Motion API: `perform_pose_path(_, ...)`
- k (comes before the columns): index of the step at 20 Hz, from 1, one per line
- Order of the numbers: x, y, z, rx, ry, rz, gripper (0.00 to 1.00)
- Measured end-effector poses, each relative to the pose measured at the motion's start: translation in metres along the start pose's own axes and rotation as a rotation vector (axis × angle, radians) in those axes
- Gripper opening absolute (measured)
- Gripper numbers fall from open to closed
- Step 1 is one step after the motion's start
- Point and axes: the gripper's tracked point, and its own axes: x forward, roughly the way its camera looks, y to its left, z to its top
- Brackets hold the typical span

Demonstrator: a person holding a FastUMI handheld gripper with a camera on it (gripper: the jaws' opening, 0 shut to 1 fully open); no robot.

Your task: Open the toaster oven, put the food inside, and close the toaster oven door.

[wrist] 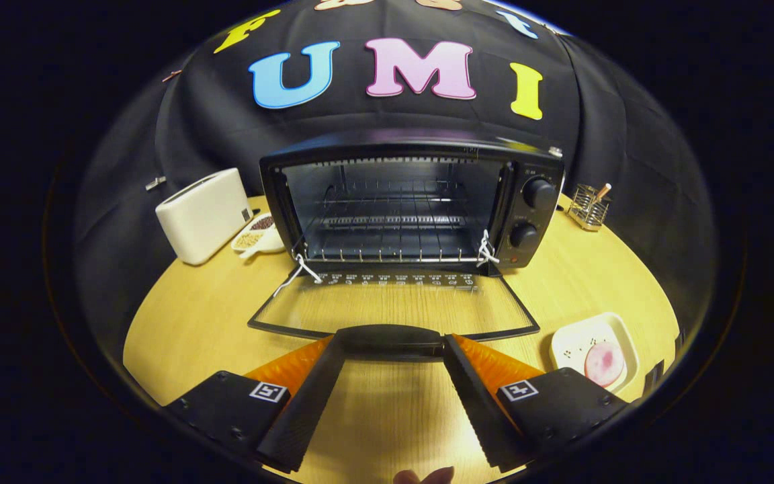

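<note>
Tool (394,349) fingers (306,403) spread wide over a pale wooden worktop (185,323), their tips flanking the black handle (390,339) of a toaster oven door (394,306) that lies folded fully down and flat. Whether either tip touches the handle cannot be told, and the tool grips nothing; the handle sits between the tips, at the door's near edge. Beyond the door, the black toaster oven (414,202) stands open at the middle of the worktop, a wire rack (387,222) visible inside its dark cavity. White cords (488,250) run from the door's far corners to the oven's front on both sides. Two round knobs (538,193) sit one above the other on the oven's right-hand panel.

The food, a round pink slice (604,363), rests on a white square plate (578,339) on the worktop, off to the right of the right finger and near the lowered door's right corner, well apart from the oven cavity. To the oven's left stands a cream-coloured toaster (204,215), with a small white dish (256,236) of brown and pale contents lying between it and the oven. A metal wire holder (588,207) with a stick in it stands to the oven's right, by the worktop's far edge. Part of a person's hand (424,476) shows just behind the fingers.
</note>
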Motion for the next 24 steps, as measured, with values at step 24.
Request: perform_pose_path(24,-0.04,-0.29,-0.037,-0.001,0.383,0.094,1.0)
